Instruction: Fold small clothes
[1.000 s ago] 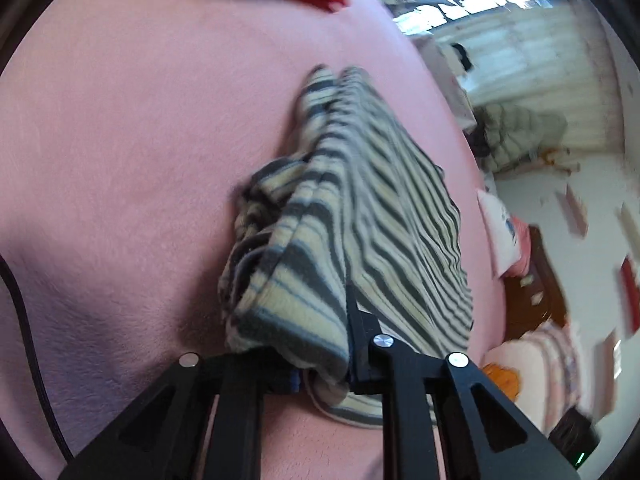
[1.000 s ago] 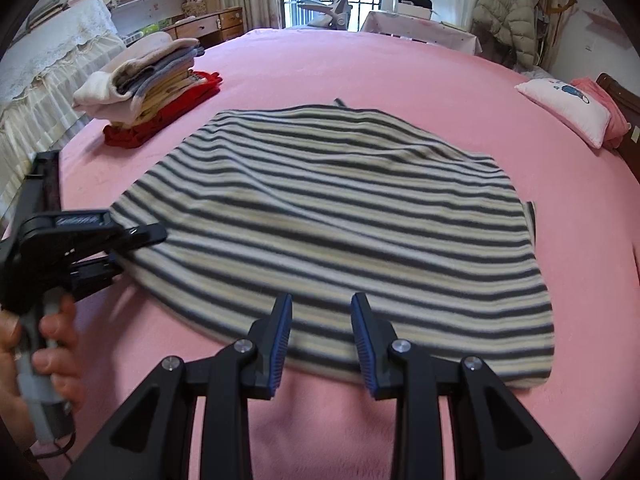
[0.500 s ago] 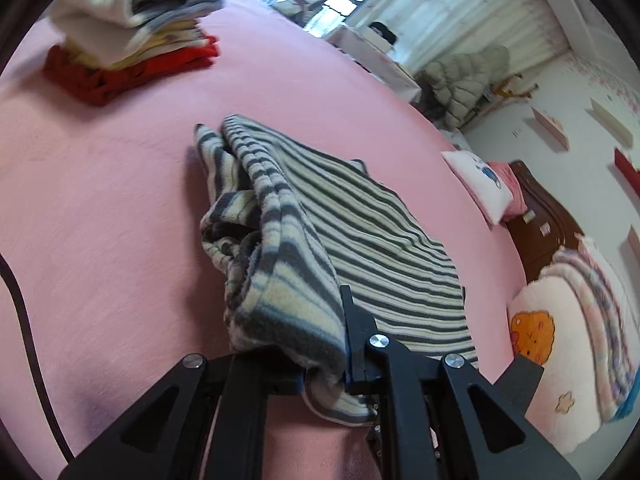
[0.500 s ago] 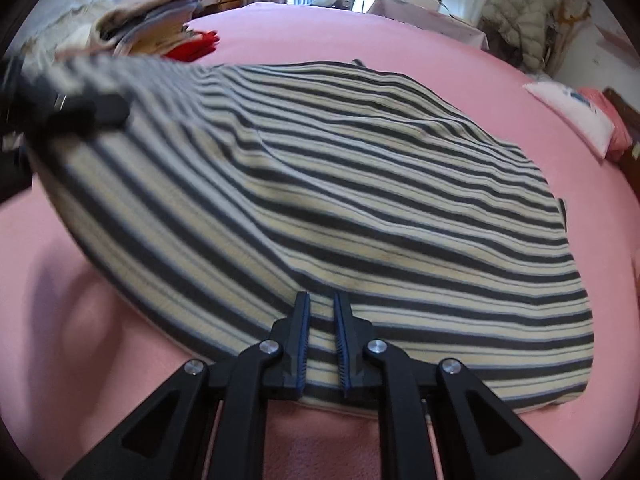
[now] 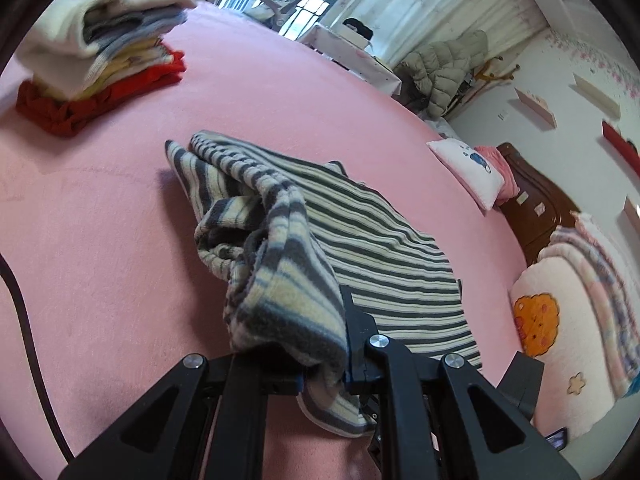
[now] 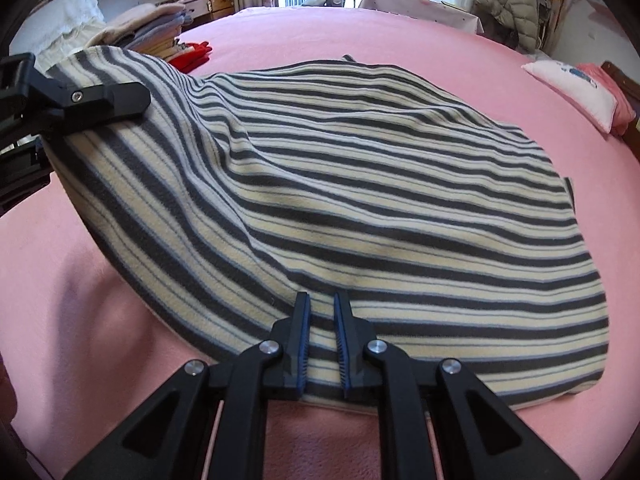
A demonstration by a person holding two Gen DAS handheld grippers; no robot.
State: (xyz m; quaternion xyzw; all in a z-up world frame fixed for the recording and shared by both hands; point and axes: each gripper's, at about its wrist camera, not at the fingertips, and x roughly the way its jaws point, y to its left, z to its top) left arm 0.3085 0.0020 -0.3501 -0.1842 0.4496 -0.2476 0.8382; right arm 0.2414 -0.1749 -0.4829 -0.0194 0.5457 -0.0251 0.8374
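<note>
On the pink bed (image 6: 400, 32), near the stack of folded clothes (image 5: 100, 52), lies the striped fleece garment (image 6: 380, 200), mostly flat, with its stack-side edge raised. It looks soft, light and limp, so I judge it will sag and bunch unless taken by hems or corners. The left gripper (image 5: 324, 376) is clamped on a bunched corner, holding that edge above the bed on the side nearest the stack. The right gripper (image 6: 322, 344) sits on the hem farthest from the stack, jaws nearly closed, apparently pinching fabric there.
</note>
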